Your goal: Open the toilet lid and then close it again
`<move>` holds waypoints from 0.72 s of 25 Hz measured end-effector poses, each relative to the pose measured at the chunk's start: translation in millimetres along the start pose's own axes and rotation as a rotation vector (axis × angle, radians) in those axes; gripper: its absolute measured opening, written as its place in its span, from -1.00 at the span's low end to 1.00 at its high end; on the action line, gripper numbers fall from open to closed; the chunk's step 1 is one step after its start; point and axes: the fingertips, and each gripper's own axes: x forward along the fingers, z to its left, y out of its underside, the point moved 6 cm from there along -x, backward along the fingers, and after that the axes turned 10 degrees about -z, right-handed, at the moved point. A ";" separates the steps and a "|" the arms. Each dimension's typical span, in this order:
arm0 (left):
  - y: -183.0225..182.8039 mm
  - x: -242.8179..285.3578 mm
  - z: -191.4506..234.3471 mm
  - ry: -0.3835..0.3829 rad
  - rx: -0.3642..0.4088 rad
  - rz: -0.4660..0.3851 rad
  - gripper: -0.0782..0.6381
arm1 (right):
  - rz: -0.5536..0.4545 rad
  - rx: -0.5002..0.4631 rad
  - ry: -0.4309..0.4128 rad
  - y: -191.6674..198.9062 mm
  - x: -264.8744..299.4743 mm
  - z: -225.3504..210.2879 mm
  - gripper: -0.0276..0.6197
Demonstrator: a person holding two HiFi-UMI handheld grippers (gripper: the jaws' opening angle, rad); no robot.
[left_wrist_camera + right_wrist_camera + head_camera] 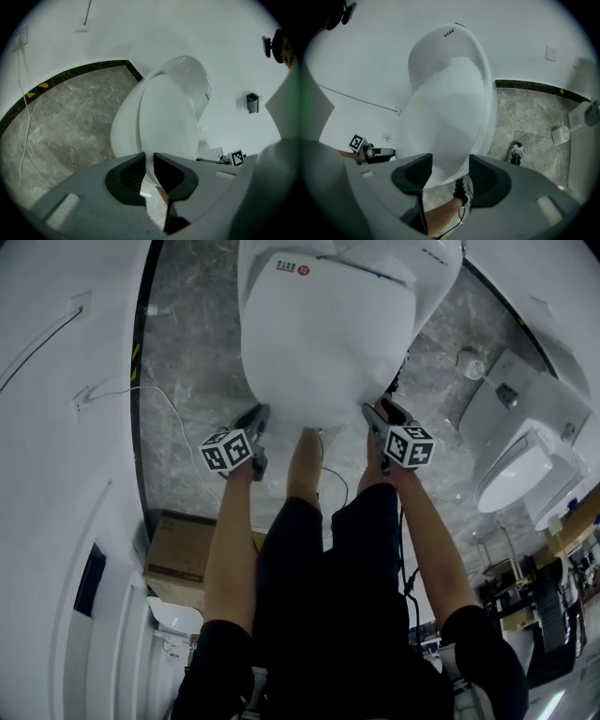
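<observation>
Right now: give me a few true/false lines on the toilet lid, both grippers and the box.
1. The toilet lid is down. True.
2. The right gripper is clamped shut. False: its jaws stand wide apart, with the lid's front edge showing in the gap.
3. The left gripper has its jaws closer together than the right's. True.
4. The cardboard box sits on the lid. False: it stands beside the person's left leg.

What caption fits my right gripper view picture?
Open right claw at the front edge of the white toilet lid.
</observation>
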 end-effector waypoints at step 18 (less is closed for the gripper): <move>-19.1 -52.9 -33.1 0.178 -0.157 -0.088 -0.67 | -0.036 0.115 -0.072 -11.5 -45.1 34.0 -0.13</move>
